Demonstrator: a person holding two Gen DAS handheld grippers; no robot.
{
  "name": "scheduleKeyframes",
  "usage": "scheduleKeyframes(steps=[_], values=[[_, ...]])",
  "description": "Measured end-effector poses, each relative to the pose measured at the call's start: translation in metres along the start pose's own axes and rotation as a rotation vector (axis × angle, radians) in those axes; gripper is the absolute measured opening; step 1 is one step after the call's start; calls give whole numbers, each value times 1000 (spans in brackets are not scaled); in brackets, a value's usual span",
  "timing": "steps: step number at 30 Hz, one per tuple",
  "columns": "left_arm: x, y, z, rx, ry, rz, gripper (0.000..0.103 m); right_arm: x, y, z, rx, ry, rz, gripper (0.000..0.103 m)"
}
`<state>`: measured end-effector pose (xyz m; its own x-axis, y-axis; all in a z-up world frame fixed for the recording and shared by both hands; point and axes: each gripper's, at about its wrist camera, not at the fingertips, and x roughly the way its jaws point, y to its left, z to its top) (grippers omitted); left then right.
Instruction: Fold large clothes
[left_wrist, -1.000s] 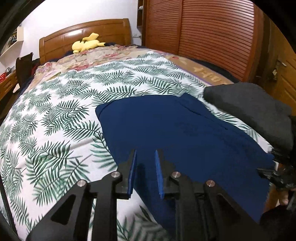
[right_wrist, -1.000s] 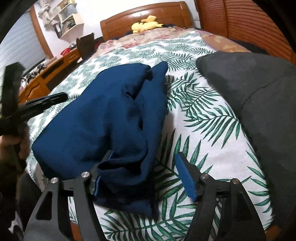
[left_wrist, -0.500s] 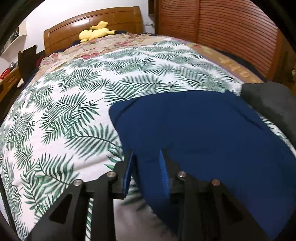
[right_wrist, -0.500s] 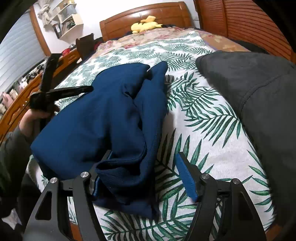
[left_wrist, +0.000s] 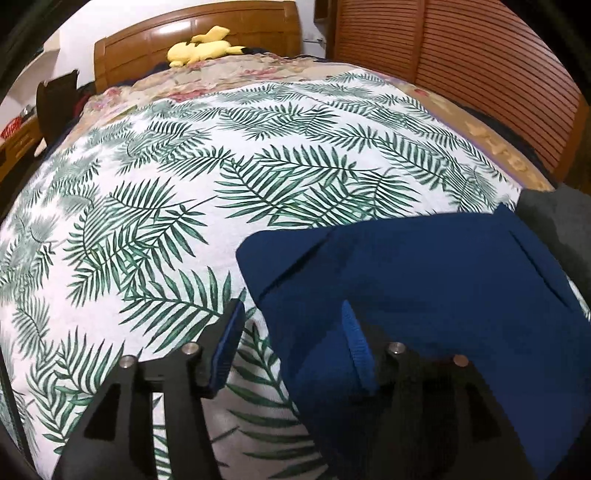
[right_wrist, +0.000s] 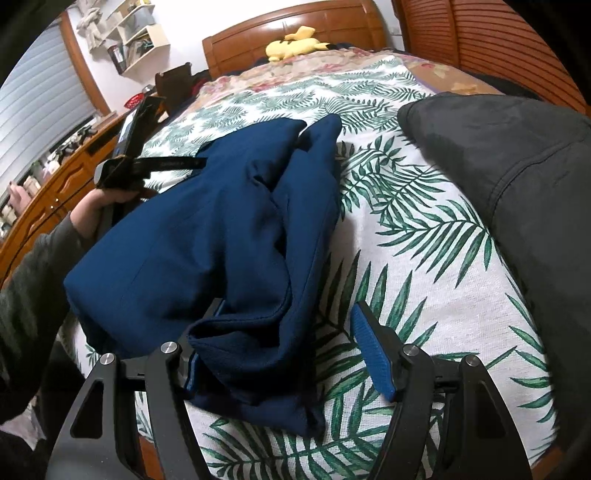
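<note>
A dark blue garment (left_wrist: 424, 295) lies folded on the leaf-print bedspread (left_wrist: 147, 203). My left gripper (left_wrist: 291, 332) hovers low over its left edge with the jaws opening. That edge runs between the pads: the right pad is over the cloth, the left pad over bare bedspread, clear of the fabric. In the right wrist view the blue garment (right_wrist: 221, 229) has a folded near corner between the jaws of my right gripper (right_wrist: 280, 358). That corner rests by the left pad, while the right pad stands apart from it. A hand (right_wrist: 103, 195) holds the left tool at the garment's far left side.
A dark grey garment (right_wrist: 517, 184) lies right of the blue one, also seen as grey cloth (left_wrist: 554, 210). A yellow plush toy (left_wrist: 203, 48) sits by the wooden headboard (left_wrist: 192, 33). Slatted wardrobe doors (left_wrist: 480, 74) line the right; a wooden dresser (right_wrist: 55, 192) stands left.
My left gripper moved down and to the garment's left edge while its jaws spread from nearly shut to well apart. The right gripper and the cloth corner in it stayed put.
</note>
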<state>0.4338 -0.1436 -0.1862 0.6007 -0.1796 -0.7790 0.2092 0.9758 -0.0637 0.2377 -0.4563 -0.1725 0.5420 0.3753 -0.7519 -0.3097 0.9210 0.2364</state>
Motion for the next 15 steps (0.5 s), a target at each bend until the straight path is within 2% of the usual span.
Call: scheduleKeyframes(steps=[3,11,15], values=[[3,5,1,-35,12,-4,55,1,-1,-1,-1,-1,1,70],[5,-2,4,-4,14,34,55,1,2,-3,-1,-1,-2,70],[6,1,7,-20,24,15,55,-1,3,-6,11,2,7,71]])
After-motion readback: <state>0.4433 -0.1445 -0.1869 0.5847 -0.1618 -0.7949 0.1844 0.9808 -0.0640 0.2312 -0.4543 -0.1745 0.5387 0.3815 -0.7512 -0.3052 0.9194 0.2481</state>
